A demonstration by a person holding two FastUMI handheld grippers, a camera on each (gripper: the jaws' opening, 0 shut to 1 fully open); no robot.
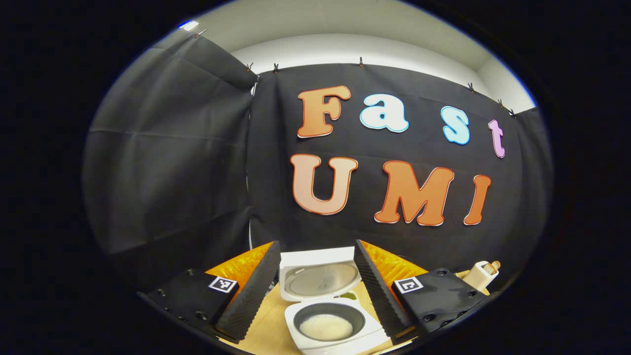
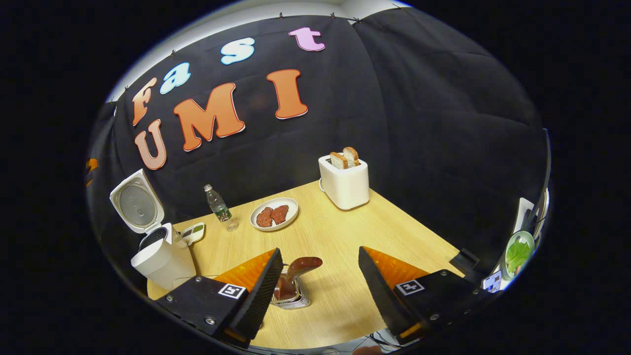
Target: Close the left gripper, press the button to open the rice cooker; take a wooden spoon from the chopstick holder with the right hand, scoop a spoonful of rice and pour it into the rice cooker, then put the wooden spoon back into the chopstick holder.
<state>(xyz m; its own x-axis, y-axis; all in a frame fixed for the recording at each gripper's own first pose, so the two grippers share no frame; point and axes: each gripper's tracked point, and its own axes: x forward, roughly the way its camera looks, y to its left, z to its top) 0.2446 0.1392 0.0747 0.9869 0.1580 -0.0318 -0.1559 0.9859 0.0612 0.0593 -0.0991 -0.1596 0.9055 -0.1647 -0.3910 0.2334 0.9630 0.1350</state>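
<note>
The white rice cooker stands open right below my left gripper, lid tipped up and back. White rice lies in its dark inner pot. The left gripper is open, a finger on each side of the cooker, holding nothing. In the right gripper view the same cooker stands at the table's left edge with its lid raised. A brown wooden spoon stands in the metal chopstick holder, close to the left finger of my open right gripper.
On the wooden table stand a white toaster with bread slices, a plate of red meat, a small water bottle and a small green-and-white dish by the cooker. A bowl of greens sits at the far right.
</note>
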